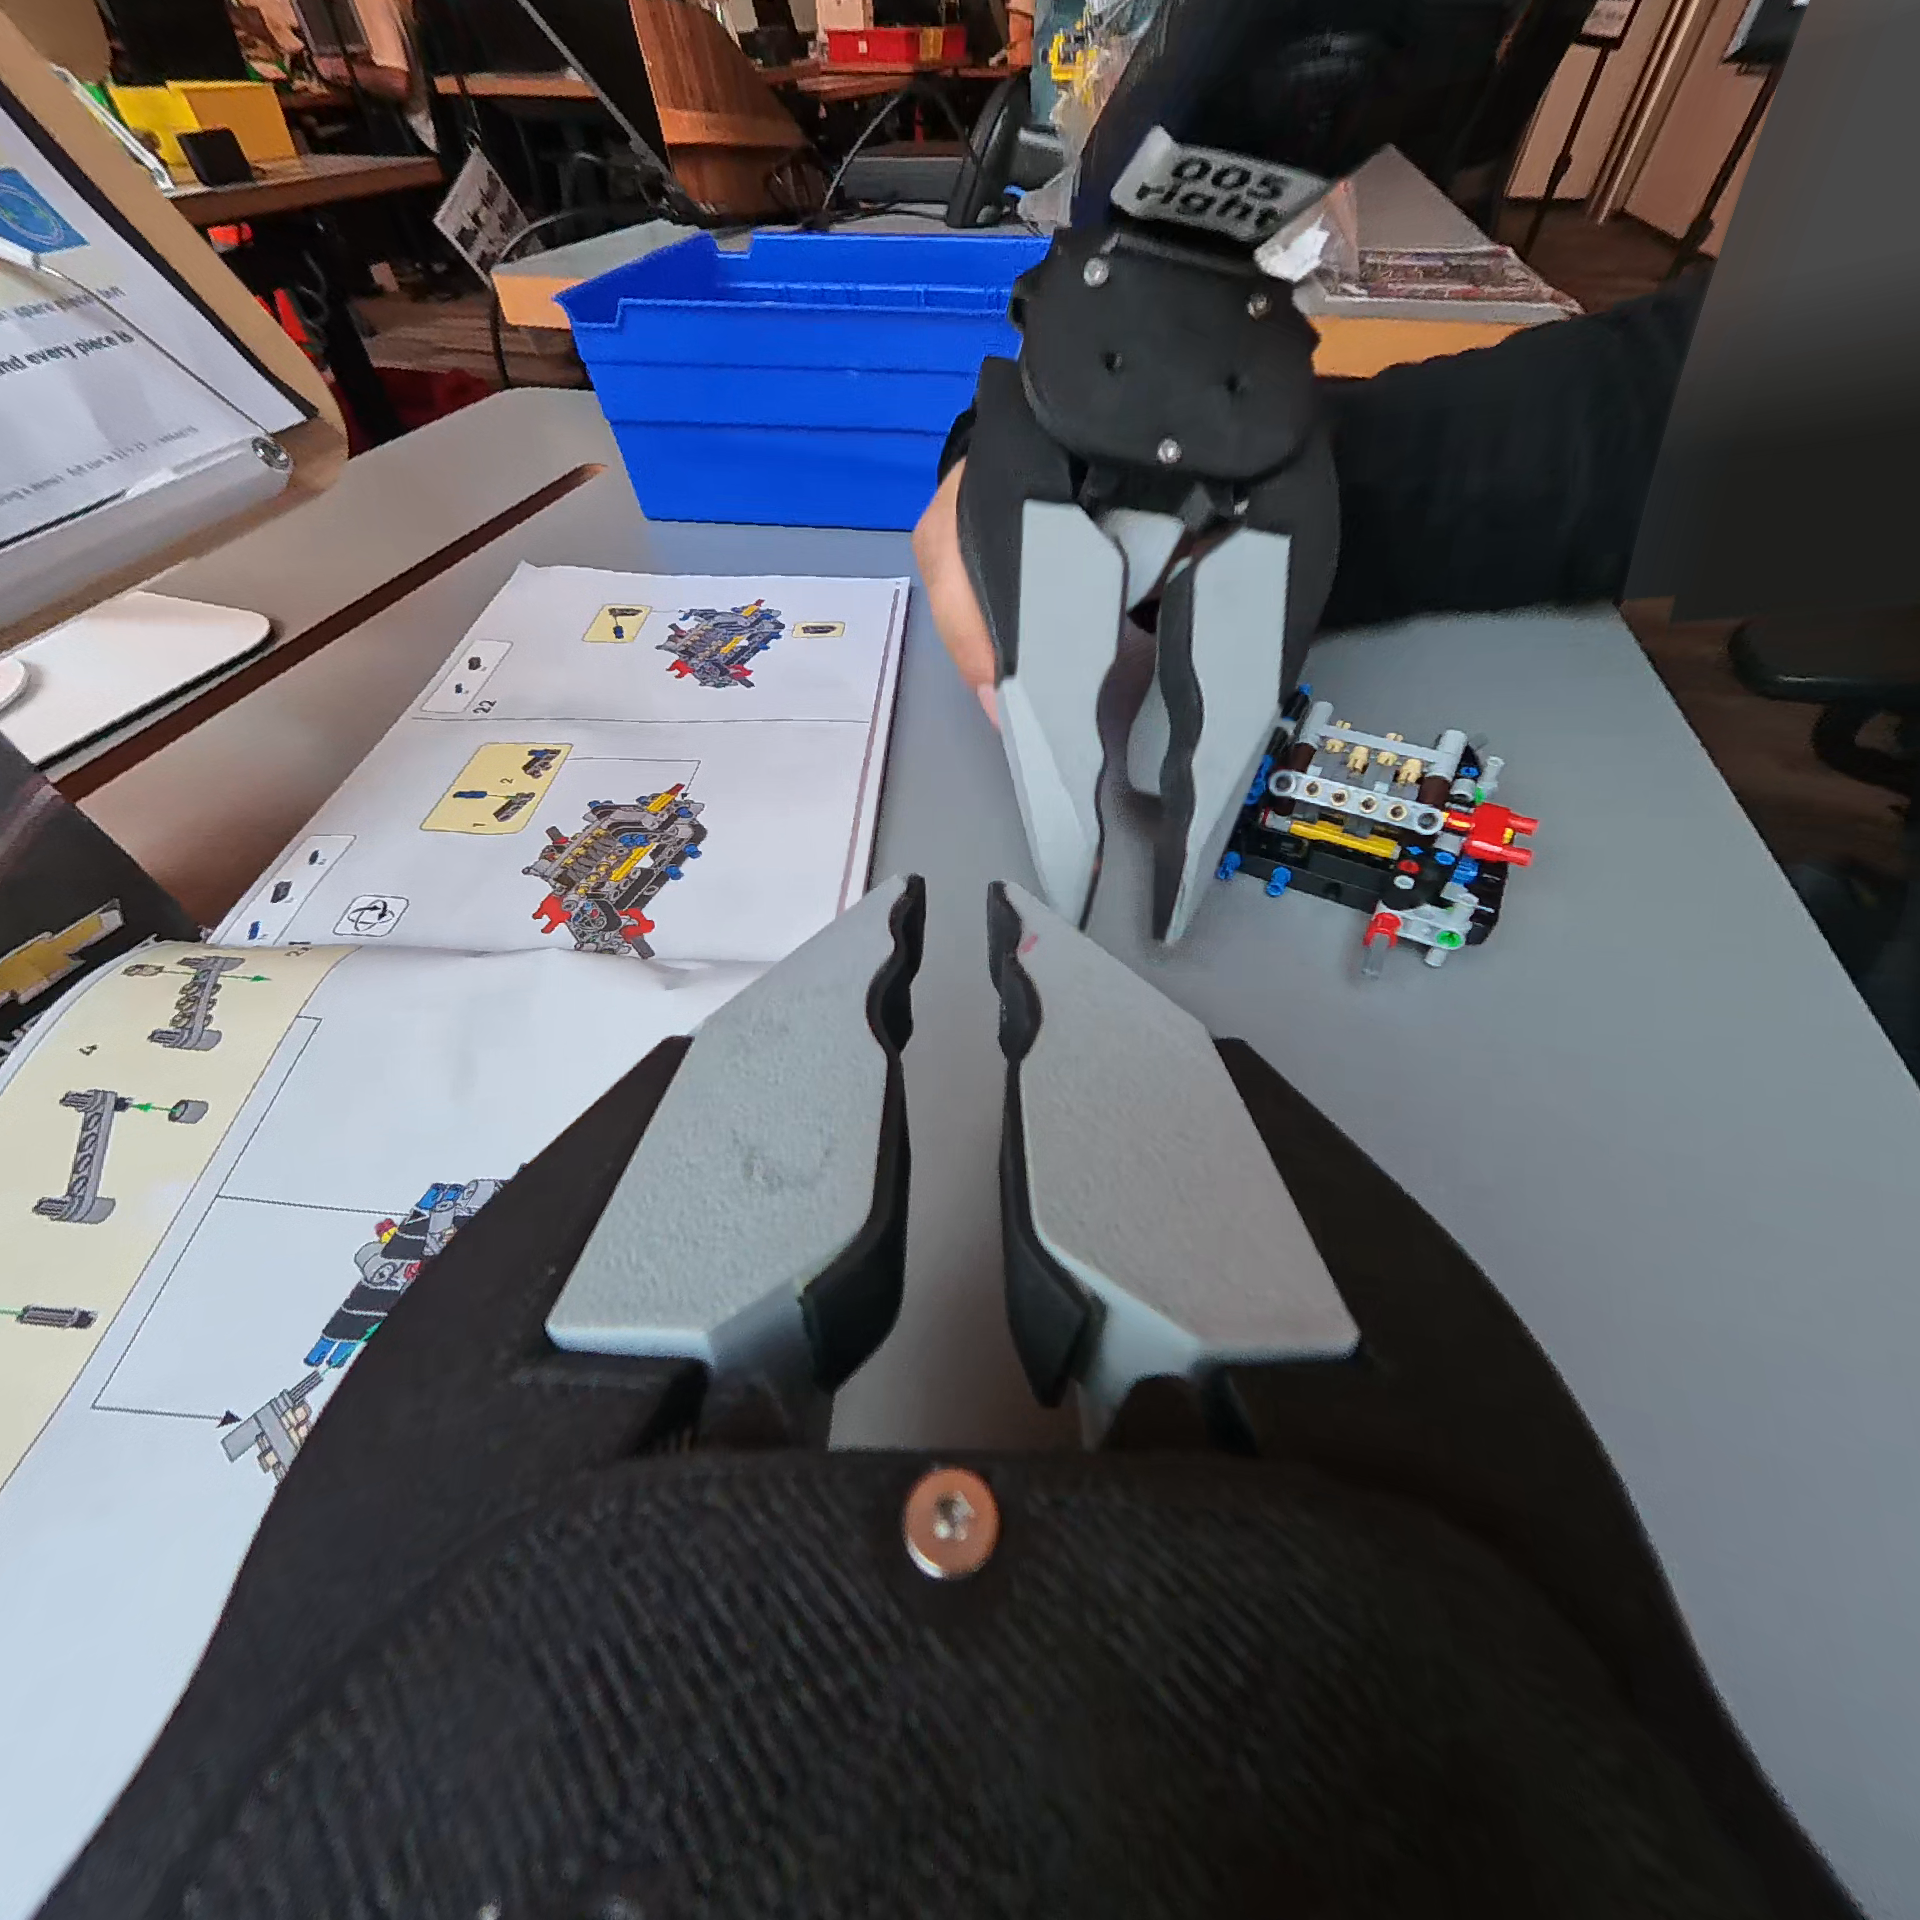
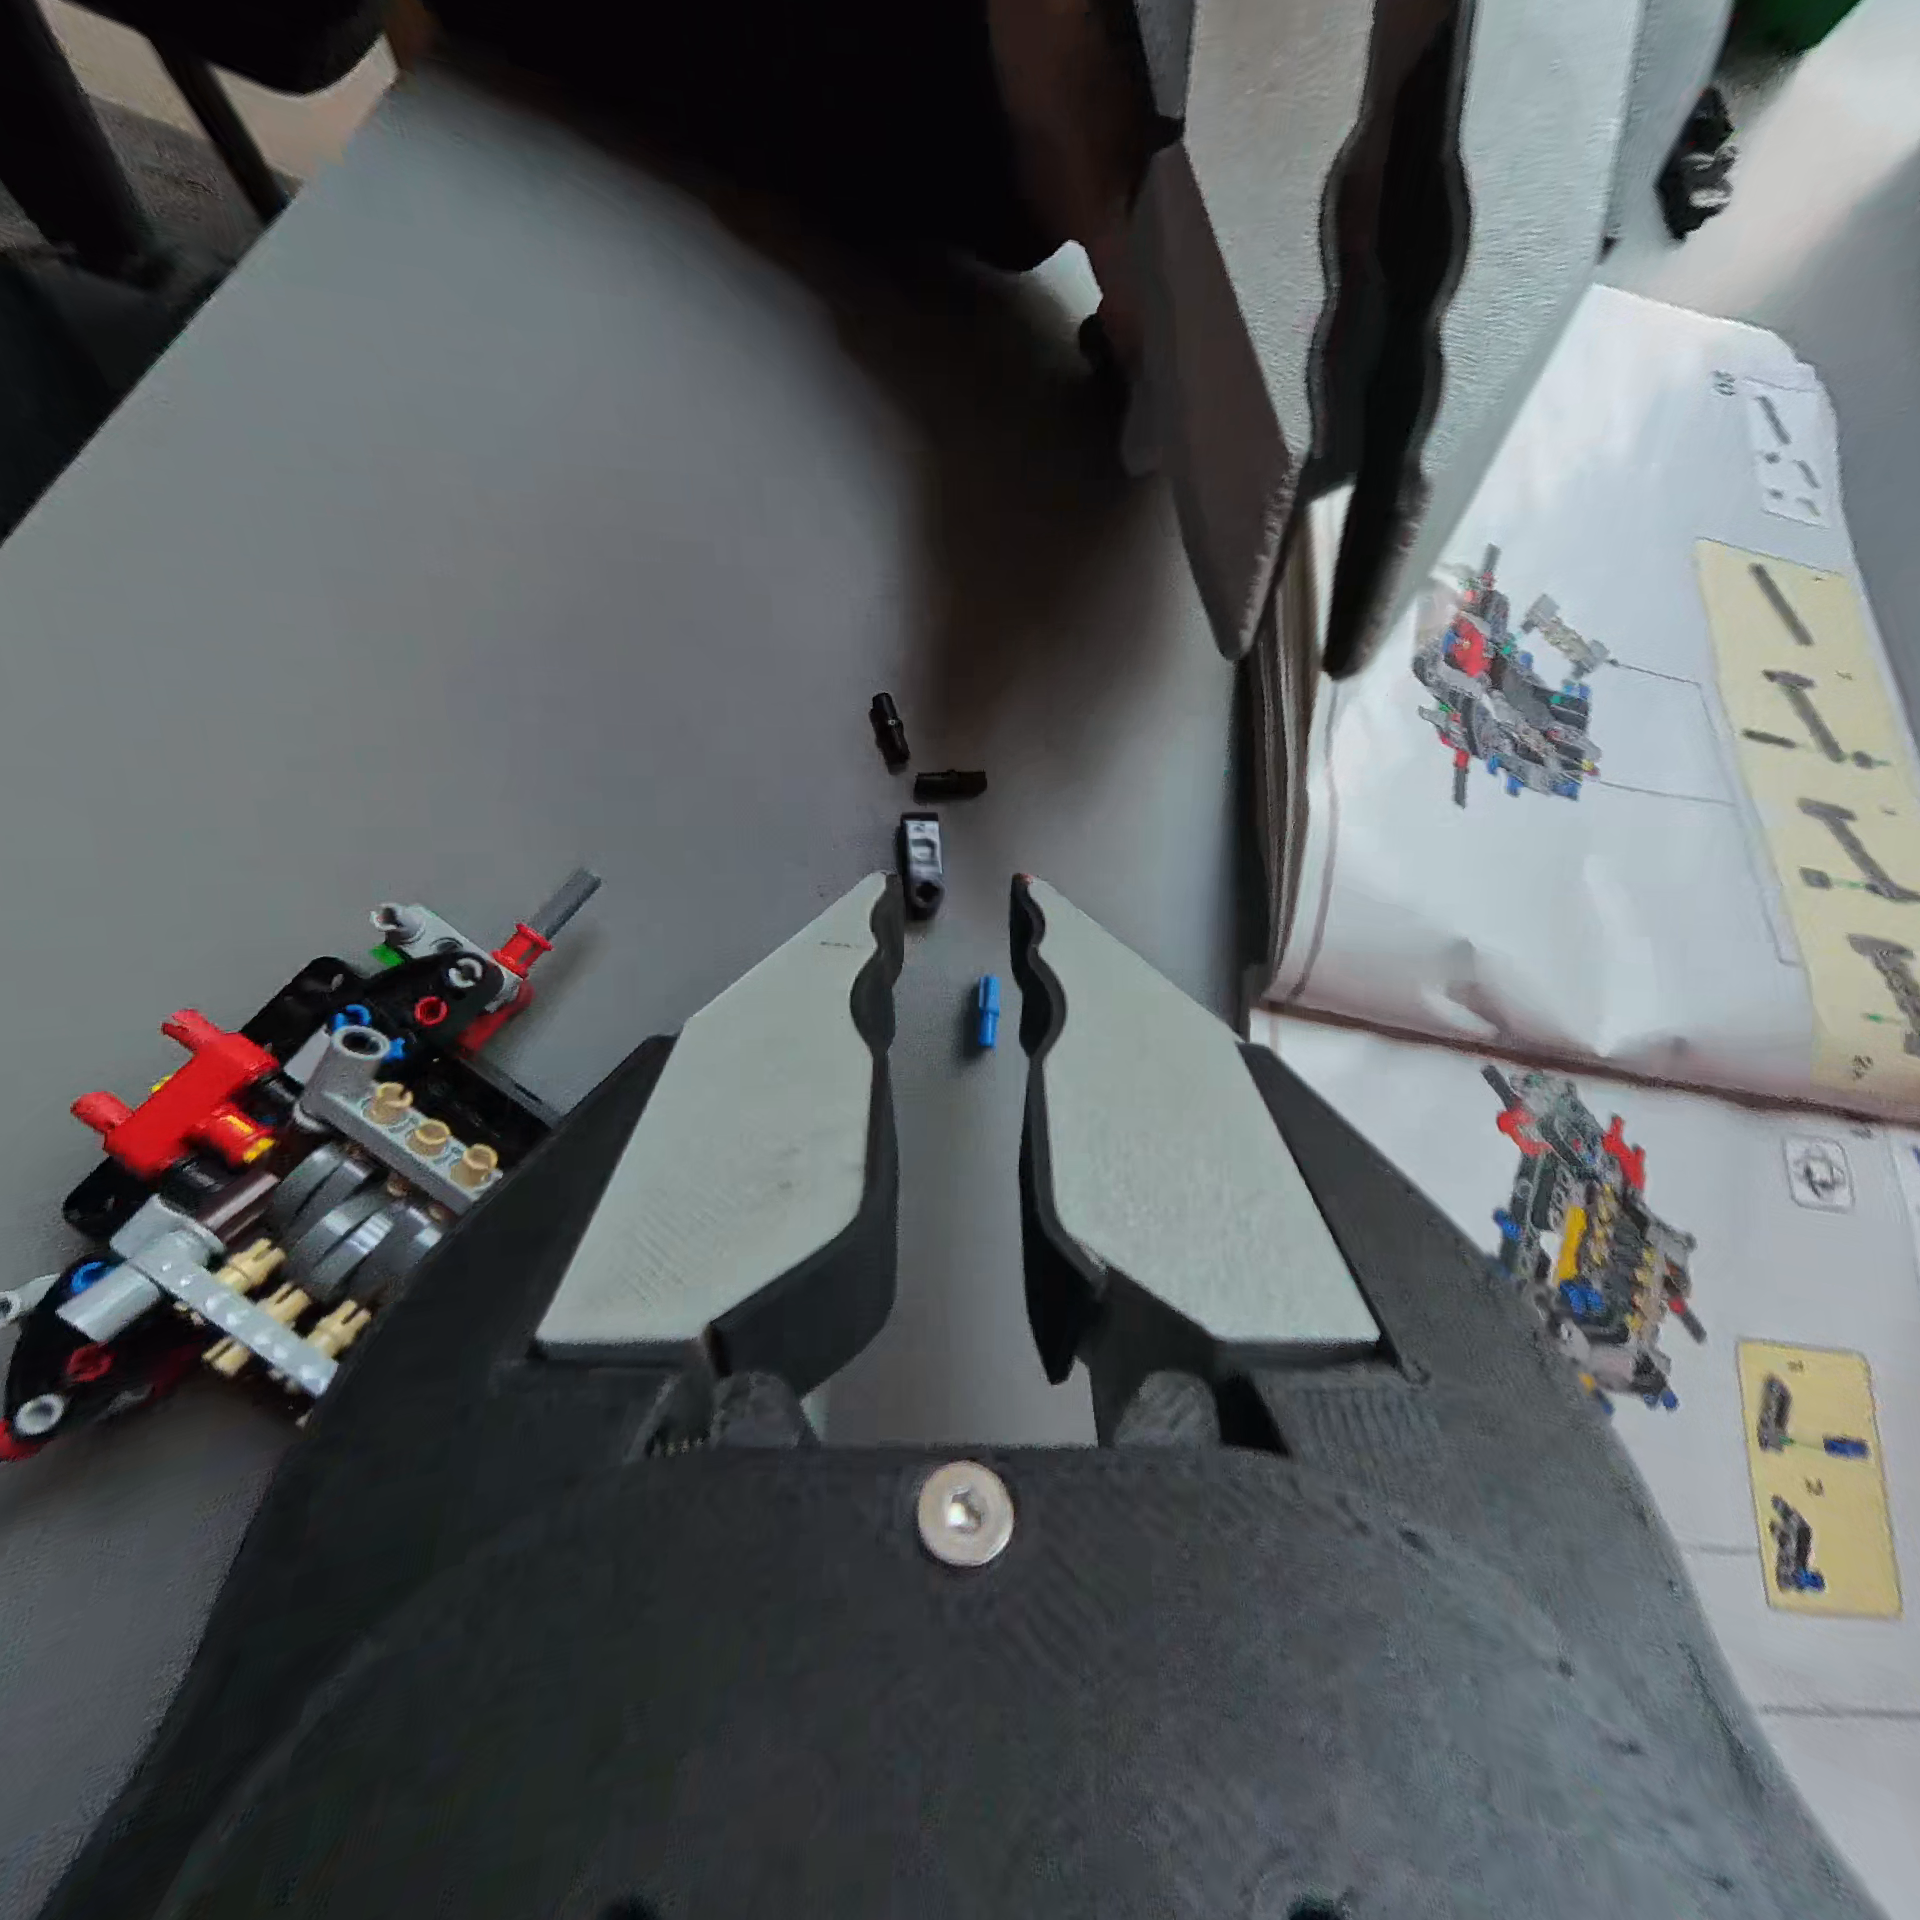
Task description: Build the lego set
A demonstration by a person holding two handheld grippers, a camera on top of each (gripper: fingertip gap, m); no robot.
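The part-built Lego model (image 1: 1382, 821), black and grey with red, yellow and tan parts, sits on the grey table (image 1: 1455, 1195); it also shows at the left of the right wrist view (image 2: 270, 1143). My right gripper (image 2: 956, 894) is open and empty, tips down near the table. A small blue pin (image 2: 985, 1013) lies on the table between its fingers. A black connector piece (image 2: 922, 862) lies by its left fingertip, with two black pins (image 2: 888, 727) (image 2: 951, 782) just beyond. My left gripper (image 1: 956, 904) is narrowly open and empty, facing the right gripper (image 1: 1127, 920).
The open instruction booklet (image 1: 623, 779) lies left of the grippers; it is at the right in the right wrist view (image 2: 1558, 883). A blue bin (image 1: 800, 384) stands at the table's back. A stand with a printed sheet (image 1: 104, 395) is at far left. The table edge (image 1: 1787, 883) runs on the right. The grippers' ends are close to 7 cm from one another.
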